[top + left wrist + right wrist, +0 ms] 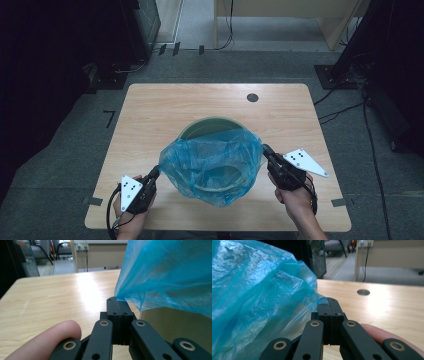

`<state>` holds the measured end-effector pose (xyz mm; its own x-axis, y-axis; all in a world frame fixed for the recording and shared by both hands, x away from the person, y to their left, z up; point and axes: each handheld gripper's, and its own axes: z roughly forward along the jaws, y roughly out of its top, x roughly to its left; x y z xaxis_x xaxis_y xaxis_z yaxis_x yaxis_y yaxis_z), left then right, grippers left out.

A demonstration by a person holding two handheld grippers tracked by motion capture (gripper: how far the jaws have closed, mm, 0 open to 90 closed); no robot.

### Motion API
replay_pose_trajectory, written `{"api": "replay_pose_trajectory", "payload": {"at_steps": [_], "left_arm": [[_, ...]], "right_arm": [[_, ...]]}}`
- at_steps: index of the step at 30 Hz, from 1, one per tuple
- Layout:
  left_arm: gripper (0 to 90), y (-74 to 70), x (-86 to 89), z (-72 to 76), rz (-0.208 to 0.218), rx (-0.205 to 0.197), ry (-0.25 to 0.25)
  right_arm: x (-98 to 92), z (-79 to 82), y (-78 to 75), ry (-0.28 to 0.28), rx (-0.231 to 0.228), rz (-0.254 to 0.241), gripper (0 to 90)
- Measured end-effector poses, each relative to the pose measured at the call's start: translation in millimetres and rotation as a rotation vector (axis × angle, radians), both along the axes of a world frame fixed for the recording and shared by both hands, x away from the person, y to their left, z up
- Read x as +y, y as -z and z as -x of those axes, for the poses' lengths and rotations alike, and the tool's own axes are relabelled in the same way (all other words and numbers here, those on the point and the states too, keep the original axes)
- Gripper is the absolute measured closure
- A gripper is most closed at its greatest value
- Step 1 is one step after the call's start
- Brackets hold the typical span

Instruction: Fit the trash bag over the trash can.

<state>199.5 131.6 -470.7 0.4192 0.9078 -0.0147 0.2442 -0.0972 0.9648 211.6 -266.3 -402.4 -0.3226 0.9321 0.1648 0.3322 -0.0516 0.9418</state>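
Observation:
A thin blue plastic bag (212,162) hangs stretched open over a pale green round bin (210,125) in the middle of the table. My left gripper (156,173) is shut on the bag's left rim, and my right gripper (265,150) is shut on its right rim. In the left gripper view the jaws (117,300) pinch a corner of the blue bag (165,272), with the bin's wall (175,325) below it. In the right gripper view the closed jaws (328,301) hold the blue bag's (257,297) edge. A fingertip rests beside each gripper's linkage.
The wooden table (150,115) has a round cable hole (252,97) at the back right. Dark stands and cables (345,95) lie on the grey carpet around it. A wooden desk (280,15) stands farther back.

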Motion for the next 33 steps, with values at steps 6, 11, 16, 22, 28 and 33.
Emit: {"api": "replay_pose_trajectory", "payload": {"at_steps": [6,11,16,22,28,33], "left_arm": [[90.0,5.8,-5.3,-14.5,-0.028,0.041,-0.006],[90.0,16.5,-14.3,-26.2,-0.030,0.083,-0.001],[82.3,19.4,-14.7,-22.2,-0.041,0.062,0.020],[54.9,10.0,7.5,-5.0,0.002,-0.006,0.033],[50.6,-4.1,22.2,19.5,0.070,-0.118,0.060],[45.6,-19.0,2.1,40.4,0.098,-0.248,0.167]], "right_arm": [[-1.7,-8.6,3.6,0.010,0.014,0.002,90.0],[3.1,-17.5,17.8,-0.004,0.043,0.026,90.0],[7.6,-17.2,26.0,-0.003,0.062,0.039,90.0],[2.3,-10.3,22.4,0.002,0.031,-0.001,90.0],[-0.2,-5.5,17.9,0.011,0.007,-0.006,90.0],[-1.3,-5.2,18.6,0.014,0.009,-0.008,90.0]]}}
